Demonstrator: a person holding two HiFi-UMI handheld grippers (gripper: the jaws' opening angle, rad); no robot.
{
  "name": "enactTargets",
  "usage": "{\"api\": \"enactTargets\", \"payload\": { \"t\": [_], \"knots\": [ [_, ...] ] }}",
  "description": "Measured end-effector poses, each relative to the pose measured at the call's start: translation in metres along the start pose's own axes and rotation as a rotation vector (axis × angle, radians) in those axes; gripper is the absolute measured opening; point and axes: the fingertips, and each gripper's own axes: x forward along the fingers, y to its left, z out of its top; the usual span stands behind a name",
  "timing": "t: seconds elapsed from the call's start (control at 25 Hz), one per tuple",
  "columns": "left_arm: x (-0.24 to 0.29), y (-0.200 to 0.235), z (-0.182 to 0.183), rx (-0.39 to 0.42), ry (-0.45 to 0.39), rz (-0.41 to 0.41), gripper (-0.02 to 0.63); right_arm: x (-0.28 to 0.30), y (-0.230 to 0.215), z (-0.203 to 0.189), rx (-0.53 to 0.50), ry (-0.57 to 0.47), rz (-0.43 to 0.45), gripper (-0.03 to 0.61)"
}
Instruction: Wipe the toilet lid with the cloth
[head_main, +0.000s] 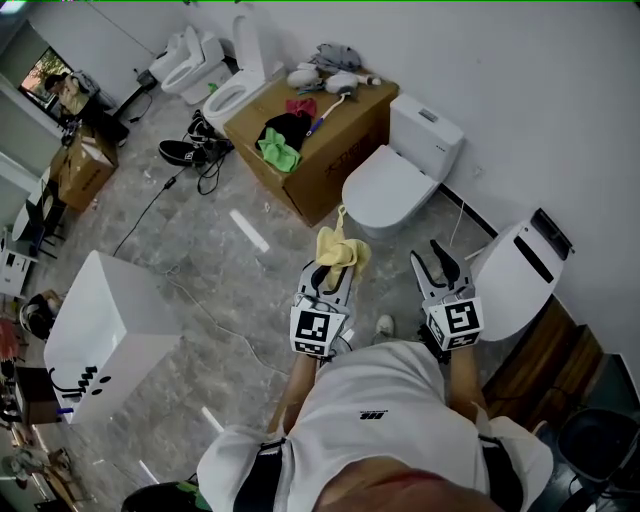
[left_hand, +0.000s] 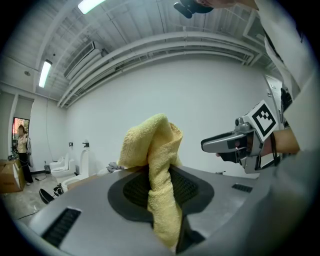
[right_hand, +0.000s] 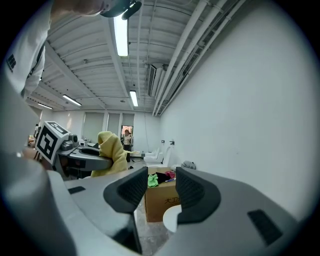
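Note:
A yellow cloth (head_main: 342, 250) sticks up from my left gripper (head_main: 335, 270), which is shut on it. In the left gripper view the cloth (left_hand: 155, 160) is pinched between the dark pads and folds over above them. My right gripper (head_main: 432, 260) is held beside it, open and empty. The right gripper view shows a clear gap between the right gripper's (right_hand: 161, 192) pads. The white toilet with its closed lid (head_main: 388, 188) stands just beyond both grippers, against the wall. Neither gripper touches it.
A cardboard box (head_main: 325, 150) with clothes and a brush on top stands left of the toilet. A second white toilet (head_main: 520, 272) is close on the right. A white cabinet (head_main: 105, 335) sits at the left, and more toilets (head_main: 215, 75) and shoes are farther back.

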Motion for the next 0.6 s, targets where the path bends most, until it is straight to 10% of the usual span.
{"api": "enactTargets", "payload": {
  "t": [0.6],
  "knots": [
    [0.099, 0.009, 0.006, 0.006, 0.05, 0.06, 0.104, 0.072, -0.086, -0.003, 0.016, -0.002, 0.096, 0.189]
  ]
}}
